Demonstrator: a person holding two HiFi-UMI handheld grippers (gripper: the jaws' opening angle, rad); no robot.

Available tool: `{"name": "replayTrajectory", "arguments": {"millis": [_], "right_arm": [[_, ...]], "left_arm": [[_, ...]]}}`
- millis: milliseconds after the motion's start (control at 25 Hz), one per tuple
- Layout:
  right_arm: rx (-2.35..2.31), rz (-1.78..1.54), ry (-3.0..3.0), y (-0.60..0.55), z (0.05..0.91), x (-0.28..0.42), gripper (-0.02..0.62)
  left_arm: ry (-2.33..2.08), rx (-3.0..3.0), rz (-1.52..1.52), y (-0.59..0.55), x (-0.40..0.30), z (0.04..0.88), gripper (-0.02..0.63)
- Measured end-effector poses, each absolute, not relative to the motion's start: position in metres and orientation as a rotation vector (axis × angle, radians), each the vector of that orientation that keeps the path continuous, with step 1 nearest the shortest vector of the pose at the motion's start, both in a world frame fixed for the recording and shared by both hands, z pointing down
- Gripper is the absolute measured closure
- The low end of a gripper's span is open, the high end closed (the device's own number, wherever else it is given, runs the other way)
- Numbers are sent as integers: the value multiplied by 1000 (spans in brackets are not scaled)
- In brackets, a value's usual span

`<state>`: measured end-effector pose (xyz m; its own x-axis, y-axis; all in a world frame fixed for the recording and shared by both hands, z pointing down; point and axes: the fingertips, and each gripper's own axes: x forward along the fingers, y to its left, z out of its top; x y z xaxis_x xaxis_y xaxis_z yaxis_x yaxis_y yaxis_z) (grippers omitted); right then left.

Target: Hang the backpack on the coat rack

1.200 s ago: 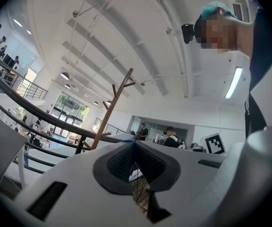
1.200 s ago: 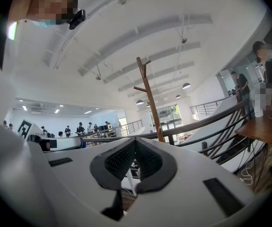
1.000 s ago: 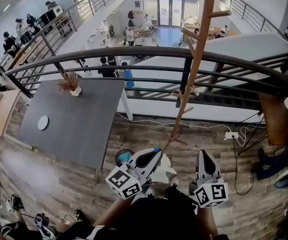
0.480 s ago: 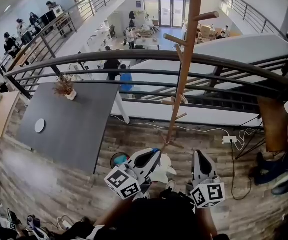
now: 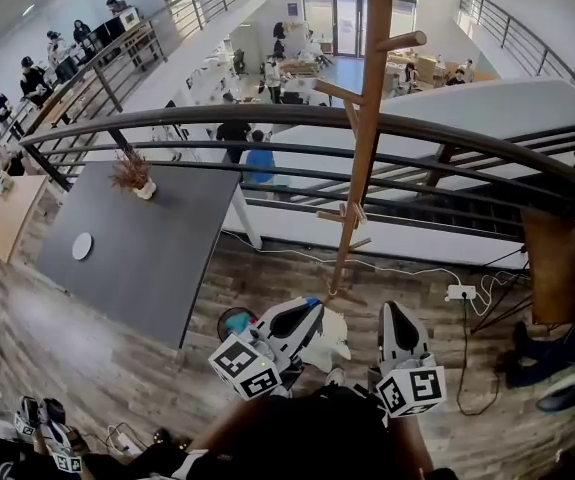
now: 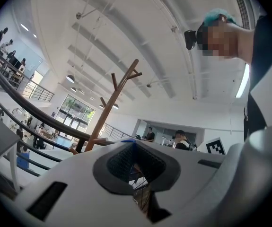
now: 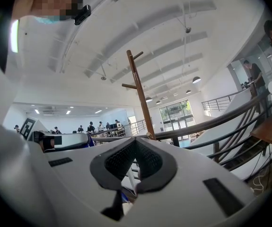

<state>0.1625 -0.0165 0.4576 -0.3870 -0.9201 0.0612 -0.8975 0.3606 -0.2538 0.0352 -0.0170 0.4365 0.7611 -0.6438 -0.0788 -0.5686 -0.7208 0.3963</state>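
From above, the wooden coat rack (image 5: 367,118) stands by the railing (image 5: 217,116), just ahead. The white backpack (image 5: 329,340) hangs low between the left gripper (image 5: 307,308) and the right gripper (image 5: 395,313), not on a peg (image 5: 402,40) yet. Left gripper view: jaws pinched shut, I think on a blue bit (image 6: 126,140) of the backpack. Right gripper view: jaws shut too, maybe on nothing. Next, the backpack must go up to a peg.

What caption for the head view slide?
Left gripper holds the backpack, right gripper alongside, facing the wooden coat rack at the balcony railing.
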Motion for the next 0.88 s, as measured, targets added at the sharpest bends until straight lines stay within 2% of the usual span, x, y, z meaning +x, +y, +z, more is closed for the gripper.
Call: {"name": "replayTrajectory", "arguments": {"millis": [880], "right_arm": [[-1537,-408,2607,-44,455,183,583]], "left_arm": [[-1091,2527,-323,-34,53,438,592]]}}
